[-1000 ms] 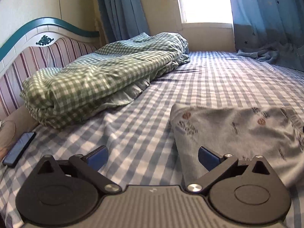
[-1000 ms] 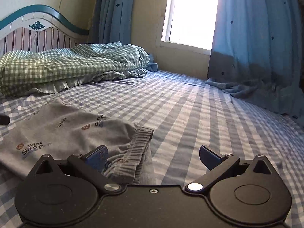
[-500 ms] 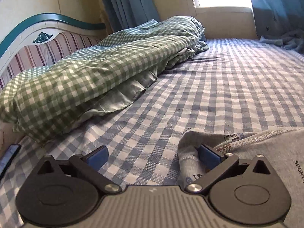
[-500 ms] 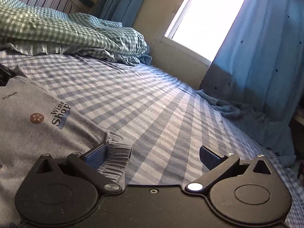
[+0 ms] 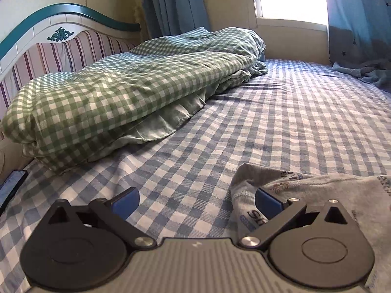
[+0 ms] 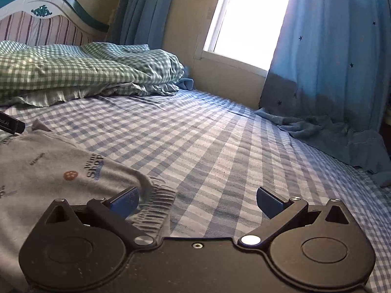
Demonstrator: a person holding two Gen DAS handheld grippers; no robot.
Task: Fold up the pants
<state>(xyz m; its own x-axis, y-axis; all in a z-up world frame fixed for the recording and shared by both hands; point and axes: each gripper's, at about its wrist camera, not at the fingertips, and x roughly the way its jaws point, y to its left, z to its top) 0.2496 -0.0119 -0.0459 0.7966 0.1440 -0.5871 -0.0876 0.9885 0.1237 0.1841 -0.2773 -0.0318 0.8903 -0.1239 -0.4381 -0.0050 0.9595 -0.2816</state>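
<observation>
Pants [image 6: 48, 171]: grey w/ printed logos, lying on the blue-checked bed [image 5: 293, 112], low in both my wrist views. Ribbed waistband [image 6: 156, 207] bunched at the R-side end; a hem corner [image 5: 244, 185] curls up at the L-side end.

Left hand-held gripper [image 5: 196, 201]: spread wide, nothing clamped. I see its right finger [image 5: 267, 201] sitting right at the curled hem, fabric lapping around it; left finger [image 5: 125, 200] is over bare sheet. Whether the pad actually touches cloth, can't tell.

Right hand-held gripper [image 6: 196, 199]: also spread wide, not gripping. Left finger [image 6: 124, 200] is over the pants just beside the waistband; right finger [image 6: 268, 201] is over bare sheet, well clear of the cloth.

Quilt [image 5: 122, 92]: green gingham, rolled in a long heap along the striped headboard [image 5: 61, 51], well apart from the pants.

Phone [image 5: 11, 188]: dark, at the bed's L edge near the quilt end.

Curtains [image 6: 330, 48]: blue w/ small stars, flanking a bright window [image 6: 244, 19]; the R one's bottom edge pools onto the bed.

Dark object [image 6: 11, 124]: pokes in at L edge of the R wrist view, by the far end of the pants; can't tell what it is.
</observation>
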